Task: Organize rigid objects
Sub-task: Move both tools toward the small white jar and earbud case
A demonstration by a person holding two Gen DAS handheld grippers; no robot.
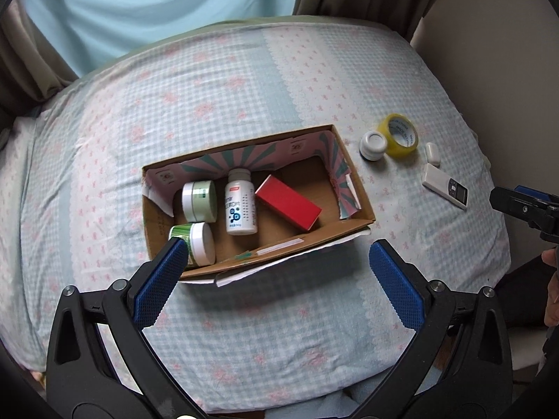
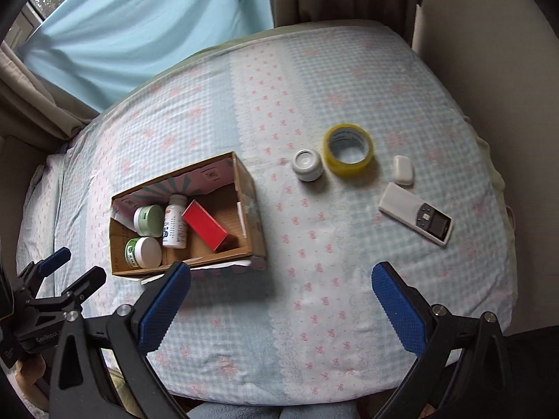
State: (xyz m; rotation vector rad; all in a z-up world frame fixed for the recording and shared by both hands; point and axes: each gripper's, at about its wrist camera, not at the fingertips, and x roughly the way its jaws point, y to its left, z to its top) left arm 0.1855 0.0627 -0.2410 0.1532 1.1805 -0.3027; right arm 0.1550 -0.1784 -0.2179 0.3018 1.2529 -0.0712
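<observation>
Both grippers, left [image 1: 276, 272] and right [image 2: 281, 295], hung wide open and empty; grabbing the tape roll [image 2: 348, 155] carelessly could knock the small white jar [image 2: 307, 164] touching it.

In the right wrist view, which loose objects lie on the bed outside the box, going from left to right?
Small white jar → yellow tape roll → small white case → white remote.

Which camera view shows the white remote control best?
The right wrist view: the remote control lies large and whole there, its dark screen and buttons visible. In the left wrist view it is smaller, near the right edge, but still whole.
</observation>
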